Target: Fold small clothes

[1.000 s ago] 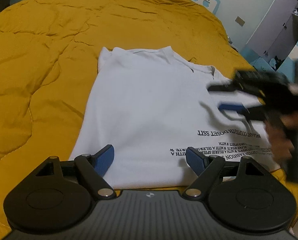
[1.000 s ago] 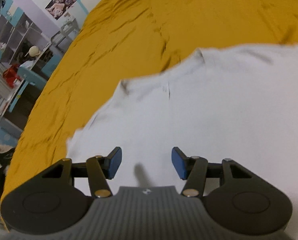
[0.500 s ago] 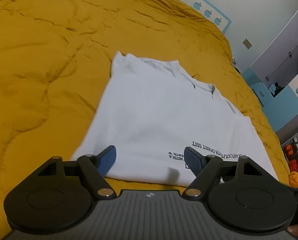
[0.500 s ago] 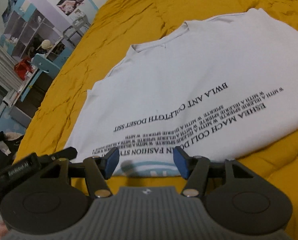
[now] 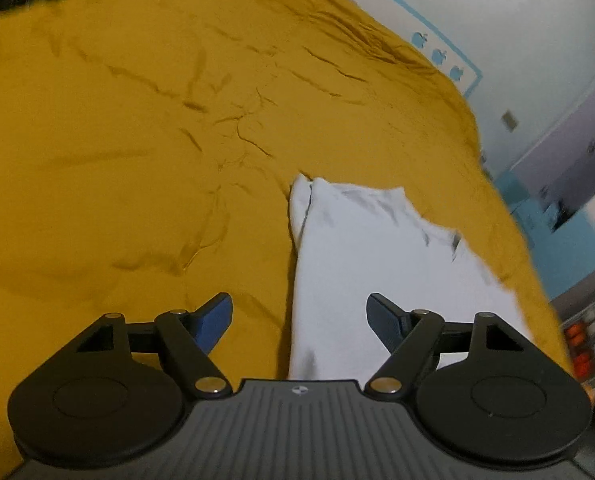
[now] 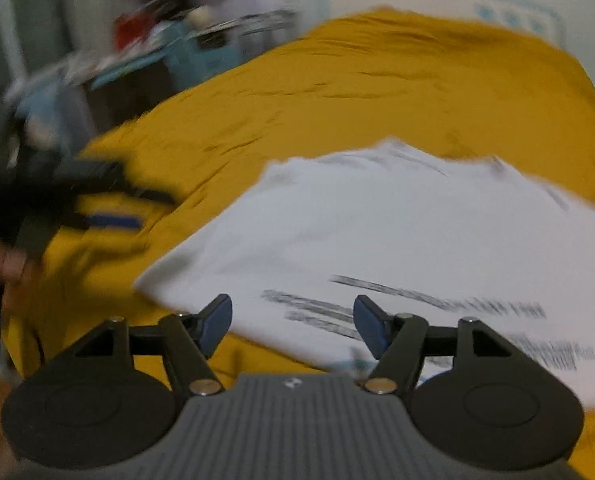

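A white T-shirt (image 5: 377, 264) with black printed lettering lies flat on a mustard-yellow bed cover (image 5: 137, 140), its sleeves tucked under. My left gripper (image 5: 299, 312) hangs open above the shirt's left edge, one blue pad over the cover and one over the cloth, nothing held. In the right wrist view the T-shirt (image 6: 397, 232) fills the centre and right. My right gripper (image 6: 293, 318) hovers over its near left corner with its jaws opening and nothing gripped between them. The left gripper (image 6: 109, 216) shows blurred at far left, in a hand.
The yellow bed cover (image 6: 377, 80) spreads wide around the shirt. Pale blue-and-white walls and shelves (image 5: 577, 200) stand past the bed's right side. Blurred shelving and furniture (image 6: 157, 40) lie beyond the bed's far left edge.
Both grippers have pulled back off the shirt and swung left. The left one now sits at the shirt's left edge; the right one rolled, and its view now shows the shirt's near left corner.
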Available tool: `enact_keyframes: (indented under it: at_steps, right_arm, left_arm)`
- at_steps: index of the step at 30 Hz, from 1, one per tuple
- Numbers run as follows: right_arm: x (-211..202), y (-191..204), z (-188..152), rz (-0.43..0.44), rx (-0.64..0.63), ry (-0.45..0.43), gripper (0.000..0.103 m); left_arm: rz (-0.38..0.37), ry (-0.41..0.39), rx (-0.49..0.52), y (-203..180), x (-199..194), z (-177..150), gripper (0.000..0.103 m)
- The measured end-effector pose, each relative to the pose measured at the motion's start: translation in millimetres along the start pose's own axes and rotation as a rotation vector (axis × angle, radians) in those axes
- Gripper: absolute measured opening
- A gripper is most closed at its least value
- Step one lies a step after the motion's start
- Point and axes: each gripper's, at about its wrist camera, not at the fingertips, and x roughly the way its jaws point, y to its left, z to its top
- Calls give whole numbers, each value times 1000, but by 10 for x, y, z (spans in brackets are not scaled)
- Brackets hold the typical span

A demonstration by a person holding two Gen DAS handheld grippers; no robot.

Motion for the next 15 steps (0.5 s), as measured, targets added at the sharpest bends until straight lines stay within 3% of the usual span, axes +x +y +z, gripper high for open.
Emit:
enact_keyframes:
  at_steps: [3,9,15]
  right_arm:
    - [191,346,-46,-33,-184,27,49]
    - [402,841,-150,-52,-398,19,48]
    - [600,1085,-56,-47,-433,-6,48]
  left_arm:
    - [-23,41,-36,118,165,117,87]
    - [-57,117,-39,205,456,250,87]
    - [-113,168,-74,262,804,428,87]
